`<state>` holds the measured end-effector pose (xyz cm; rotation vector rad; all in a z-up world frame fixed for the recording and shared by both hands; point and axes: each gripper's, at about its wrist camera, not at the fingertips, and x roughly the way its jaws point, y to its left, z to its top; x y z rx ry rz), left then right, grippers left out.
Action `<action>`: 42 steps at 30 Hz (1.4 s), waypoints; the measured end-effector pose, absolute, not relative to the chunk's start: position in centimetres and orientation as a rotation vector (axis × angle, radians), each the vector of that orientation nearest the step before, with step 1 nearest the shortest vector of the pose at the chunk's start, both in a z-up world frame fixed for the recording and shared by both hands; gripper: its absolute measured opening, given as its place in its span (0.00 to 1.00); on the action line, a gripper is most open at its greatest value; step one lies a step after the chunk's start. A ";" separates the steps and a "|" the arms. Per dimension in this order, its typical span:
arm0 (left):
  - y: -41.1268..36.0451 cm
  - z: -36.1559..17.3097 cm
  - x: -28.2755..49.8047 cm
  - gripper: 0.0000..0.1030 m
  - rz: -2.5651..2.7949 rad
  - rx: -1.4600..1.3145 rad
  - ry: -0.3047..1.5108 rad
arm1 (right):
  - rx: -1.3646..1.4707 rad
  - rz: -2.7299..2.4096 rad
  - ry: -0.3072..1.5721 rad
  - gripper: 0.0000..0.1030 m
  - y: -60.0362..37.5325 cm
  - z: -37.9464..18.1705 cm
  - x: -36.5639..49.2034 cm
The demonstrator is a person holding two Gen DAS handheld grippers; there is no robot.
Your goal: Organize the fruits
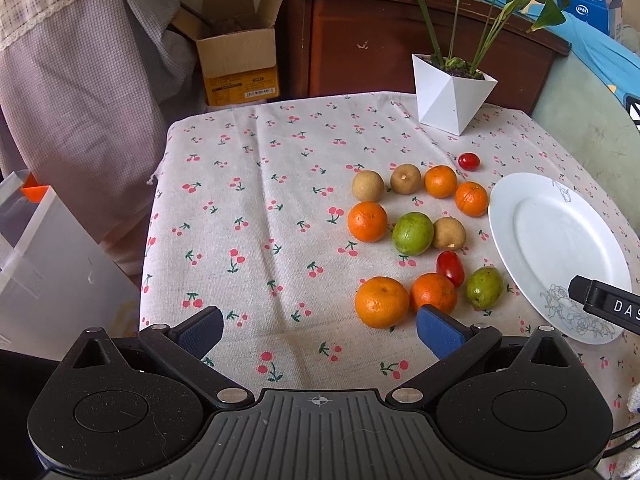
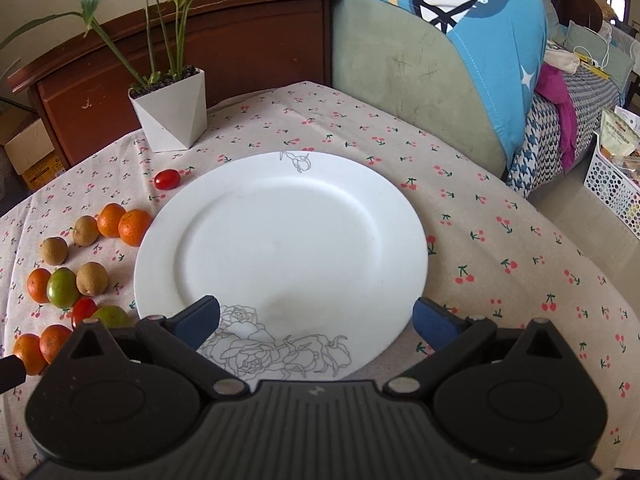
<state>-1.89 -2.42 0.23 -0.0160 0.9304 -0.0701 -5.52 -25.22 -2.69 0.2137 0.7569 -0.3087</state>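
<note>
Several fruits lie on the cherry-print tablecloth [image 1: 256, 208]: oranges [image 1: 382, 301], green fruits [image 1: 413, 233], brown fruits [image 1: 368, 186] and red tomatoes [image 1: 450, 267]. A bare white plate [image 2: 280, 240] with a flower drawing sits to their right, also in the left wrist view [image 1: 556, 248]. My left gripper [image 1: 320, 334] is open and empty, near the front oranges. My right gripper [image 2: 316, 320] is open and empty over the plate's near rim. In the right wrist view the fruits [image 2: 62, 287] lie left of the plate.
A white faceted plant pot [image 1: 450, 96] stands at the table's back. A cardboard box [image 1: 236, 60] and wooden cabinet [image 1: 360, 40] are behind. A clear plastic bin [image 1: 44, 272] is at the left. A green sofa [image 2: 412, 72] with blue cloth is on the right.
</note>
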 end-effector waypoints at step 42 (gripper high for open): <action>-0.1 -0.7 -1.7 0.99 0.014 0.016 0.915 | 0.283 -0.010 0.744 0.78 -19.8 -2.6 -6.9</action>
